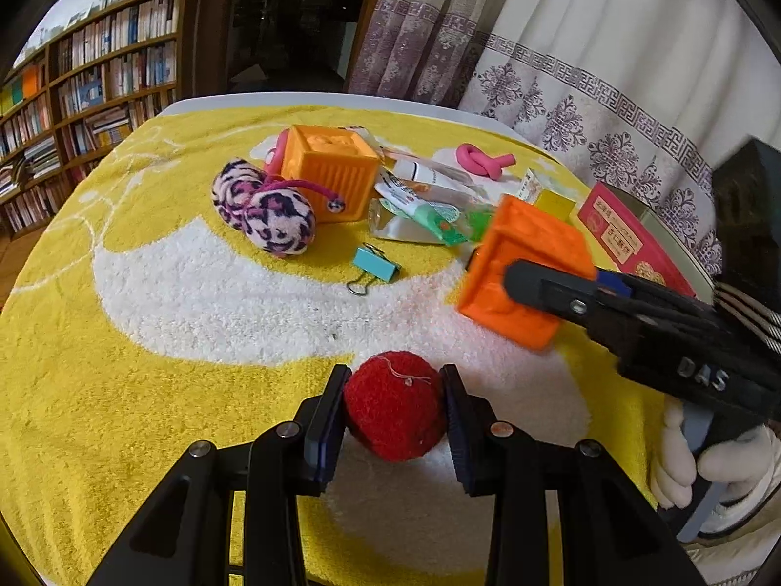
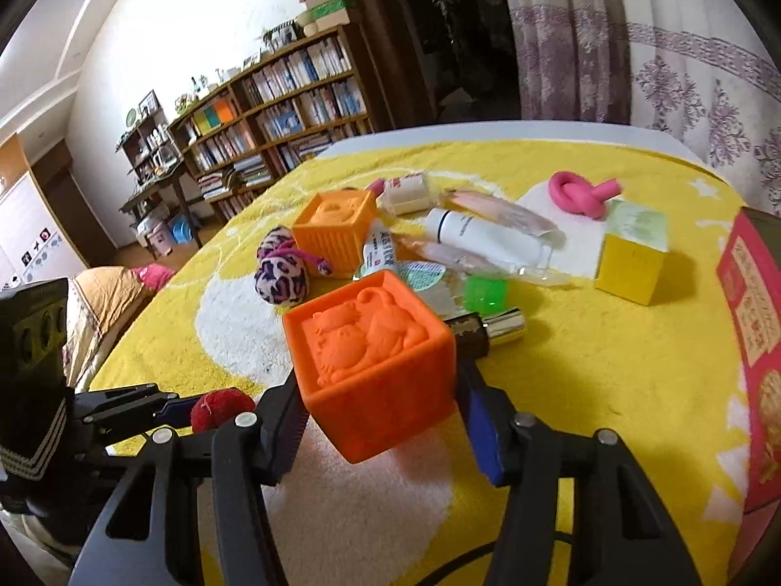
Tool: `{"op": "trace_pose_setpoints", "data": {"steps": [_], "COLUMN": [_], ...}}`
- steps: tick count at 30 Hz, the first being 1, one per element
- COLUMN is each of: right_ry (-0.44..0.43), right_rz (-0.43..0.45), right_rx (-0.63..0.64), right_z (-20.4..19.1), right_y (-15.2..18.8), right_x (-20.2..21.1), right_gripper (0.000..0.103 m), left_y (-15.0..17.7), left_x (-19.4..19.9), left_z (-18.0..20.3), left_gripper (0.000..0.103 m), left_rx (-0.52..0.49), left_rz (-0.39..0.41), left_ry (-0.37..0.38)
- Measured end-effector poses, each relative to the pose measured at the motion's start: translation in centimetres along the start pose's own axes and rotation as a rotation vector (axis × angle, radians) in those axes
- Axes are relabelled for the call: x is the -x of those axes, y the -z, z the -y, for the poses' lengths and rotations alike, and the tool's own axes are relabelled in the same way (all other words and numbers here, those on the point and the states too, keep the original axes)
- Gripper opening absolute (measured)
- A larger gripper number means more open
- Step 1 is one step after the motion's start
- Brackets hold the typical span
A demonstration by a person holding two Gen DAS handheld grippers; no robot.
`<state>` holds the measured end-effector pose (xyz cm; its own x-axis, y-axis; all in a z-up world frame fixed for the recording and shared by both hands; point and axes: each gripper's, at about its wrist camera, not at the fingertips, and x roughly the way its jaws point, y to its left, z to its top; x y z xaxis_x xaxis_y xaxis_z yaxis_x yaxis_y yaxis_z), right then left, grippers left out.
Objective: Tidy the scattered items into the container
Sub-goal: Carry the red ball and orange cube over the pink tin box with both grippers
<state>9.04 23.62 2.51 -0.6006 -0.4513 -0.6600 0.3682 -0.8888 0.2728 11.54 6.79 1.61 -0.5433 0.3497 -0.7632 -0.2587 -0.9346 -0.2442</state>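
Yellow towel [image 1: 73, 390]: left fingers [image 1: 337, 420] clamp red pompom [image 1: 393, 405]; right fingers [image 2: 288, 420] flank orange cube [image 2: 371, 361], contact unclear

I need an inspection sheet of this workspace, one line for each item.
Surface: yellow and white towel over the table.
Job's things: red pompom, orange cube, second orange cube, leopard plush, teal binder clip, pink knot, yellow box, tubes; red container at the right.
Clutter: nothing seen.
Grippers: left gripper shut on the pompom; right gripper around the cube, jaws closing.
Cables: nothing seen.
Surroundings: bookshelf, curtain.
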Motion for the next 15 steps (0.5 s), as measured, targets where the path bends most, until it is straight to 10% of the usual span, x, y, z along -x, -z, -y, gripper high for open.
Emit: {"op": "trace_pose_setpoints", "data": {"steps": [15], "right_ry": [0.082], "right_rz": [0.117], "right_rx": [-0.054], "right_z": [1.8], "right_y": [0.8], "right_x": [5.1], "right_gripper": [0.061], "left_y": [-2.5], "left_x": [1.7], "left_z": [2.5], "left_gripper": [0.038], "left_rx": [-0.026], "left_rz": [0.072], "left_ry": [0.008]}}
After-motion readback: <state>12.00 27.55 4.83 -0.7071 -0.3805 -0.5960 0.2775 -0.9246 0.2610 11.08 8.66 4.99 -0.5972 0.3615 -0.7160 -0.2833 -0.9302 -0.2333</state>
